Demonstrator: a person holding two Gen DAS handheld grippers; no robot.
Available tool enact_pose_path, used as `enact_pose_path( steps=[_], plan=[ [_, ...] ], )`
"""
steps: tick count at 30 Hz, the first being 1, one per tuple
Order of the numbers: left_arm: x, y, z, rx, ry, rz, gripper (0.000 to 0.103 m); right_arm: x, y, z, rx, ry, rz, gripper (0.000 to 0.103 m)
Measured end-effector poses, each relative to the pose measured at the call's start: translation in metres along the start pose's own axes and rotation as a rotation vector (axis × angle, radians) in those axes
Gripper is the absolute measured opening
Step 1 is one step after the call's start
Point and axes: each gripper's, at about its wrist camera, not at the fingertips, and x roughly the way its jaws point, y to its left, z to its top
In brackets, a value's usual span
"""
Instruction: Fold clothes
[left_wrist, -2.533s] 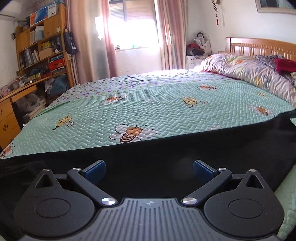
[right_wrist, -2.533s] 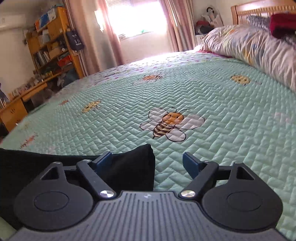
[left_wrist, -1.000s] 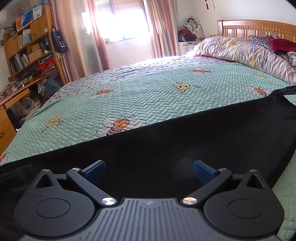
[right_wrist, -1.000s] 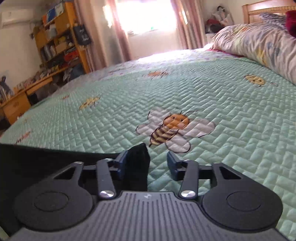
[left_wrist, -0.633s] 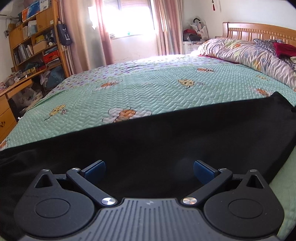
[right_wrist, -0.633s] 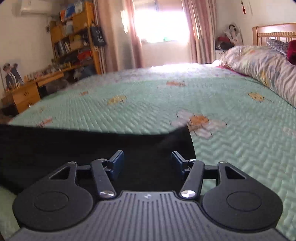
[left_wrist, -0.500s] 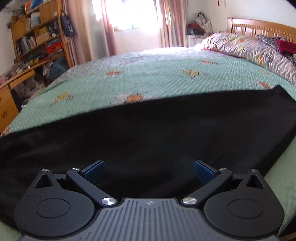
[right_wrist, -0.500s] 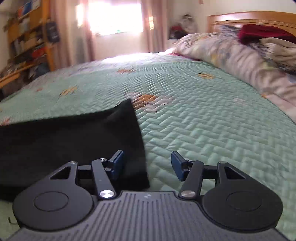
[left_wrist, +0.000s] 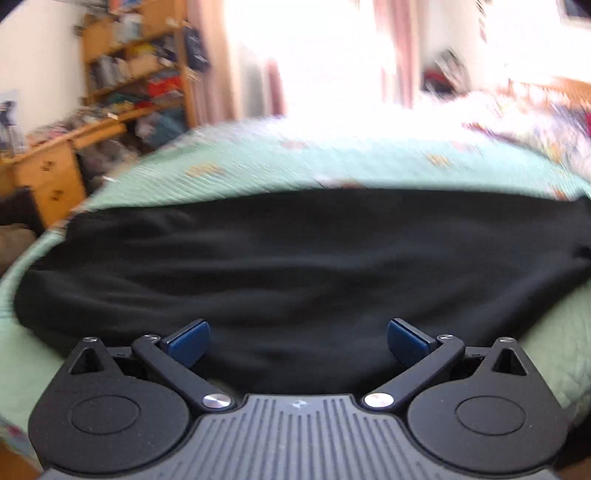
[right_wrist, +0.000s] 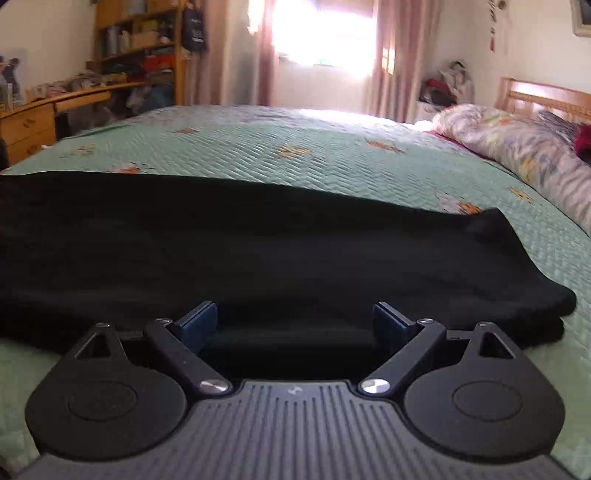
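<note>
Both grippers, left and right with jaws apart, right's opening, release the folded garment on the bed; next needs a fresh grip.

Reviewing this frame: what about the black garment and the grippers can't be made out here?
- Black garment, right wrist view: left end cut off by the frame edge; type unclear.
- Left wrist view: motion blur and window glare wash out the bedspread.
- Right gripper, jaws opening: dark cloth hides any contact.
</note>
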Motion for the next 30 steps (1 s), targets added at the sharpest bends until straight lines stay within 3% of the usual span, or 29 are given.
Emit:
enact_pose_path(
  steps=[2,5,9,15,20,22,27,30],
  plan=[
    [0.001,0.026,0.013,-0.043,-0.039,0.050,0.102,-0.016,-0.008,0.006,0.071,-0.041,-0.009,0.091],
    [0.022,0.060,0.031,-0.088,-0.054,0.108,0.102,-0.027,0.011,0.020,0.081,-0.069,0.049,0.091],
    [0.084,0.098,0.007,-0.105,0.153,0.206,0.100,-0.014,0.063,0.026,0.044,-0.038,0.159,0.091],
    [0.029,0.096,-0.026,-0.092,-0.001,0.180,0.102,-0.020,0.122,0.013,-0.037,-0.021,0.276,0.091],
    [0.015,0.108,0.001,-0.098,-0.114,0.196,0.102,-0.025,0.164,0.043,-0.099,-0.071,0.367,0.091],
    [0.032,0.110,0.012,-0.077,-0.112,0.184,0.102,-0.015,0.191,0.066,-0.124,-0.087,0.420,0.091],
    [0.081,0.126,0.009,-0.067,-0.013,0.249,0.102,0.019,0.283,0.112,-0.201,-0.092,0.556,0.091],
    [0.088,0.116,-0.009,0.031,-0.032,0.267,0.102,0.043,0.348,0.132,-0.204,-0.057,0.660,0.091]
  ],
)
